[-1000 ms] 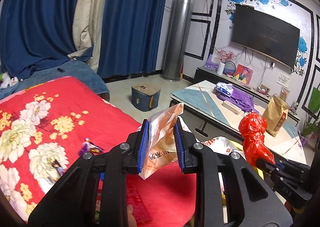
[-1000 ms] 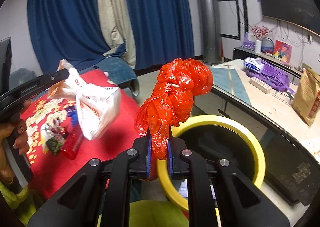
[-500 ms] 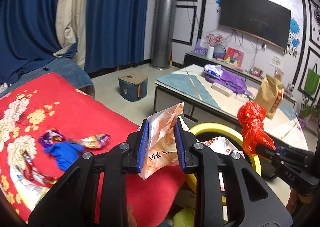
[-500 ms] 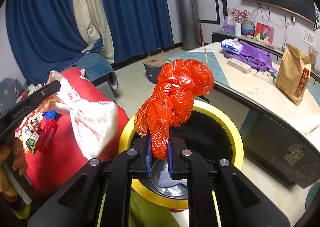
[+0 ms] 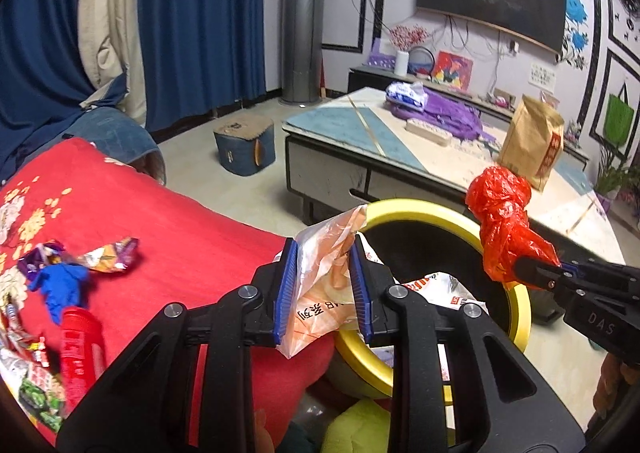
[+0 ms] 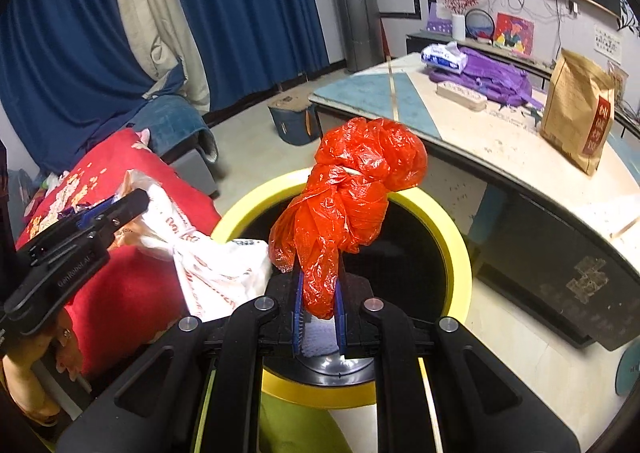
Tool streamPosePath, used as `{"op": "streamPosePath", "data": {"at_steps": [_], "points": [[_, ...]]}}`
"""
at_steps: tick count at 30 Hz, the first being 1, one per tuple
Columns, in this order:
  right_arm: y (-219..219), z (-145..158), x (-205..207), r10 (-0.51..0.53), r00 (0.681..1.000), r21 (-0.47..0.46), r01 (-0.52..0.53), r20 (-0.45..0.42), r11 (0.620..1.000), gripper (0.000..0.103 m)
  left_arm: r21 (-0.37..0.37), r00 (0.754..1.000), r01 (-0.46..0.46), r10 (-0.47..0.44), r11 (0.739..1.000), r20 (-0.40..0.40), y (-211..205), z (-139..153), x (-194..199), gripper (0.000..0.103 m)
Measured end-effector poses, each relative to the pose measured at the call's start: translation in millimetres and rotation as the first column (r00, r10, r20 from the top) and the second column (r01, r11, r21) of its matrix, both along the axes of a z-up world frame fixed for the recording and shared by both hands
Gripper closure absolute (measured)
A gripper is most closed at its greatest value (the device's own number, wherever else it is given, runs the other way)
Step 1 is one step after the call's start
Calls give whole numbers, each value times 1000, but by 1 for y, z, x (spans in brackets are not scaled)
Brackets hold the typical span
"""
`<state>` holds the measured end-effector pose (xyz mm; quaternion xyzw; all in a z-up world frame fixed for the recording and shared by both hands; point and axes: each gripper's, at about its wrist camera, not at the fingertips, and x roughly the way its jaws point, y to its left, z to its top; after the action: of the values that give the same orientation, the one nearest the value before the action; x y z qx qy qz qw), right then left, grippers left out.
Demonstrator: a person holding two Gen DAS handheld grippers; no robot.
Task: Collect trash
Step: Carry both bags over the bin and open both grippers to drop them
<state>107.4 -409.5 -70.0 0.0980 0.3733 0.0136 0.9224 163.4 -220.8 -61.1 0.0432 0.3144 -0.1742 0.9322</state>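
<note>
Two bags of trash held over a round yellow-rimmed bin.

The left gripper [image 5: 324,289] has its jaws clenched on the crinkled neck of a white and orange printed plastic bag [image 5: 320,293], whose bulging body hangs over the near left edge of the round black bin with a glossy yellow rim [image 6: 456,253]. The right gripper [image 6: 319,317] has its jaws clamped on the tail of a knotted, crumpled red plastic bag [image 6: 352,205], held upright above the bin's opening. Left of the bin, shiny crumpled wrappers [image 5: 110,255] lie on the red floral bedspread [image 5: 180,229]. A stiff brown paper bag [image 6: 576,117] stands on the pale table [image 6: 500,141] far right.
</note>
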Motion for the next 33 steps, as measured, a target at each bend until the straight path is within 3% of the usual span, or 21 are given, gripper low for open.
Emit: {"op": "streamPosePath", "data": {"at_steps": [10,18,24,26,33], "points": [[-4,-20,5,-5,997,4,5,-73,1000,91,50,997,58,-55,997,-48,-28,-22,11,82],[-11,-29,8,-14,995,18,16,-99,1000,88,34,995,61,-59,998,-75,-32,-27,21,75],[-13,-31,8,-30,994,28,33,-106,999,74,2,993,50,-49,999,-111,-27,-29,23,57],[-14,-31,8,-39,994,30,42,-105,999,63,-6,992,46,-46,999,-121,-26,-29,23,51],[-18,-26,5,-72,994,18,74,-86,997,51,-53,992,21,-28,998,-123,-15,-21,22,19]]}}
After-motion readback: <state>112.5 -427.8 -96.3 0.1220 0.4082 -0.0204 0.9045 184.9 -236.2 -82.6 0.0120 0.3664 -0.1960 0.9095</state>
